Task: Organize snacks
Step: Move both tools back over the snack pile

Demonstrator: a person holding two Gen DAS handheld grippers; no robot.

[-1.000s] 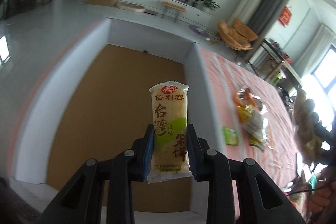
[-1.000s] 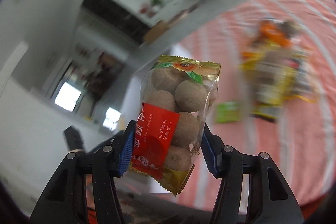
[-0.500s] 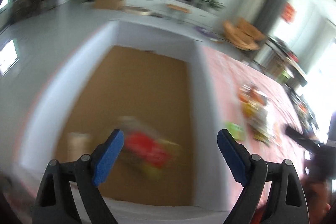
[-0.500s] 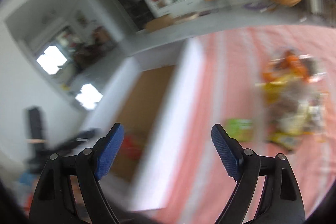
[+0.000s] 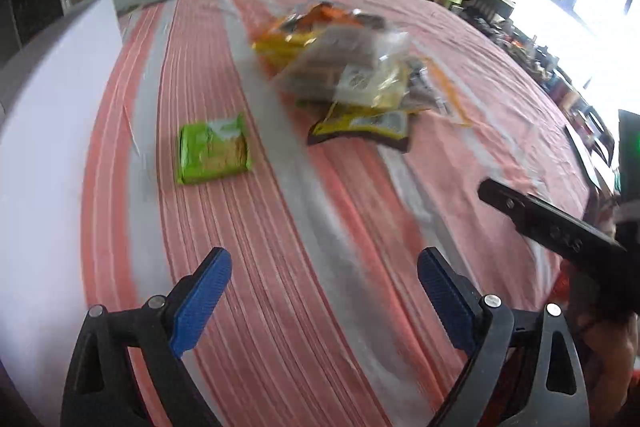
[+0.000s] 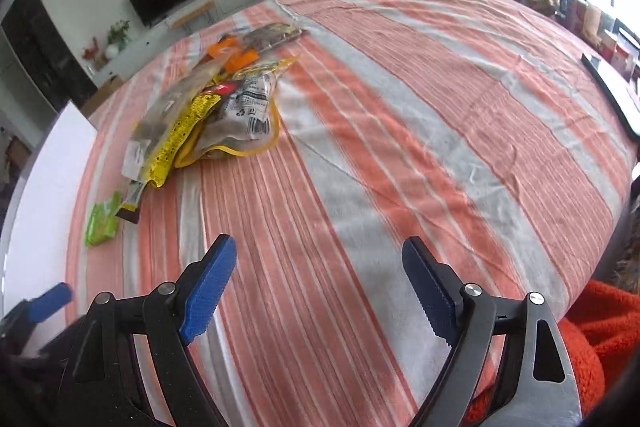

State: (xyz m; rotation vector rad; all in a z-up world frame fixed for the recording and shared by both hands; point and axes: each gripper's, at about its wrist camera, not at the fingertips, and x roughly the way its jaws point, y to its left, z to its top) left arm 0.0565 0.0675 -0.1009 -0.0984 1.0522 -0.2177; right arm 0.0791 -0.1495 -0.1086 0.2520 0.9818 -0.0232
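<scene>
A: Left wrist view. What did the left tool [image 5: 322, 281] hold?

B: Nothing. Its jaws, having just been opening, stood wide, with only the striped cloth [image 5: 360, 227] between the blue pads. The green packet [image 5: 214, 154] lay flat at centre left of the frame, ahead of the tool and toward its left pad, apart from everything else. Its long axis ran roughly across the frame. The snack pile [image 5: 352, 79] lay further up, at upper centre, blurred and well apart from the tool. The white box wall [image 5: 52, 147] filled the left edge.

A: And the dark bar at the right edge?

B: Part of the right tool [image 5: 548, 227], entering from the right. Its tips were not shown there.

A: Right wrist view. How did that tool stand?

B: The right tool [image 6: 320, 263] was likewise wide and empty, its jaws having just been opening, over bare cloth [image 6: 400, 147]. The snack pile [image 6: 224, 107] lay at upper left of the frame, ahead and off toward the left pad. The green packet [image 6: 102, 221] sat at the far left edge, just beside the white box wall [image 6: 44, 187]. A blue pad of the left tool [image 6: 50, 301] showed at lower left.

A: Which hand was better placed?

B: By judgement, the left for the green packet, which lay nearer its line; the right for the pile.
</scene>
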